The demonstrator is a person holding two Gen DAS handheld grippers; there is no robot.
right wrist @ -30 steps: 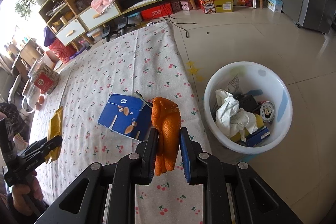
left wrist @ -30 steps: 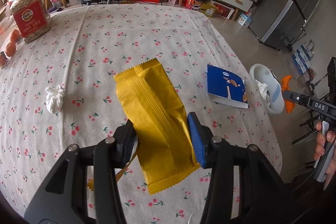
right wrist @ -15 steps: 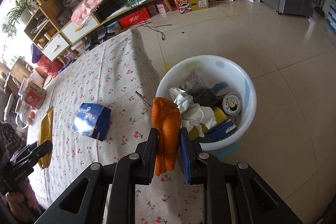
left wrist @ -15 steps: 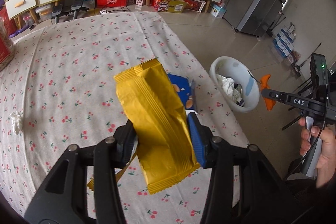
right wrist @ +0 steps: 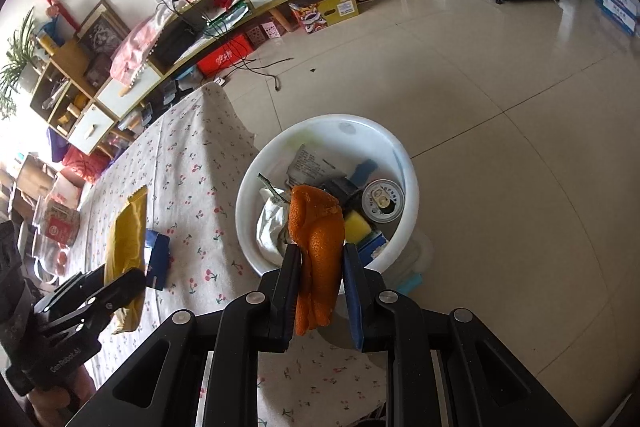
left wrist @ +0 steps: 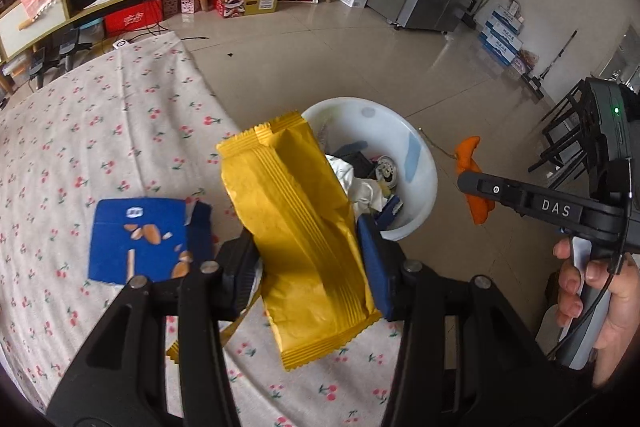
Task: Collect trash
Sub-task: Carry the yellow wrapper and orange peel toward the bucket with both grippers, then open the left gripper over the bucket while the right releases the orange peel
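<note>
Blue cardboard, a flattened snack box, lies on the cherry-print tablecloth at left. Beside it, the left gripper is clamped on a yellow wrapper, held upright above the table edge. Next comes the white bin on the tiled floor, filled with paper, a can and a sponge. Over its near rim, the right gripper pinches an orange peel between its closed fingers.

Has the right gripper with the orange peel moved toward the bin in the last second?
Yes. In the right wrist view the right gripper and orange peel now sit over the white bin, no longer over the tablecloth's edge.
</note>
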